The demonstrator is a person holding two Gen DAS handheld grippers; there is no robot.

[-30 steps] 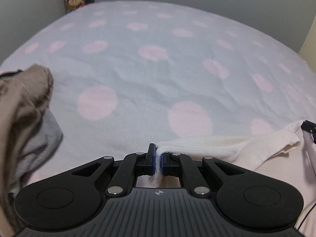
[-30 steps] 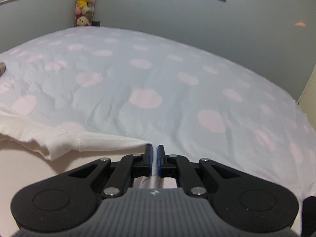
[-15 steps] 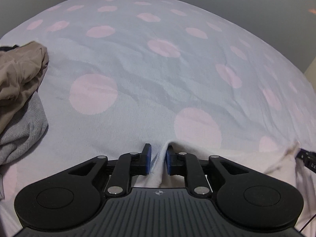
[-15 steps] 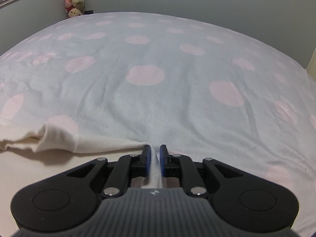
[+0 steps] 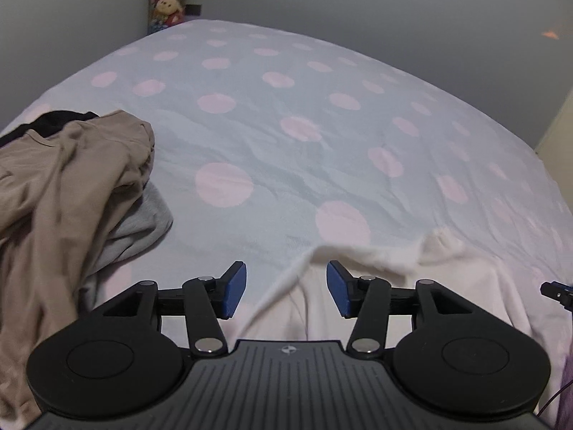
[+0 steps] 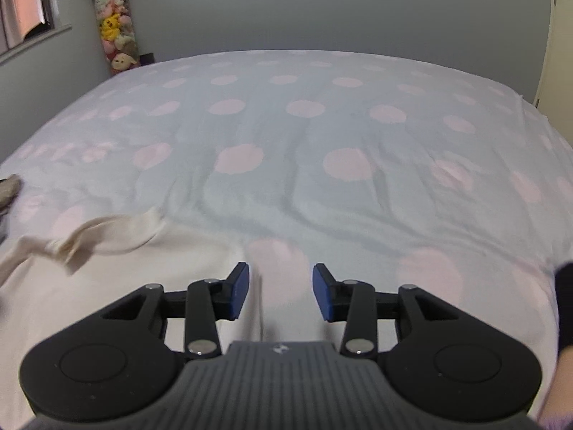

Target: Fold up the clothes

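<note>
Left wrist: left gripper [image 5: 285, 288] spread over white garment [image 5: 447, 272] (no readable labels).

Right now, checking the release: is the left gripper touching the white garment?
Apart. In the left wrist view the left gripper is open, with clear gaps between both pads and the white garment lying on the bed.

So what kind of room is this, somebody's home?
Most likely a bedroom at home. The work surface is a bed under a pale cover with pink dots, a column of plush toys stands in the corner, and loose clothes lie in a pile.
</note>
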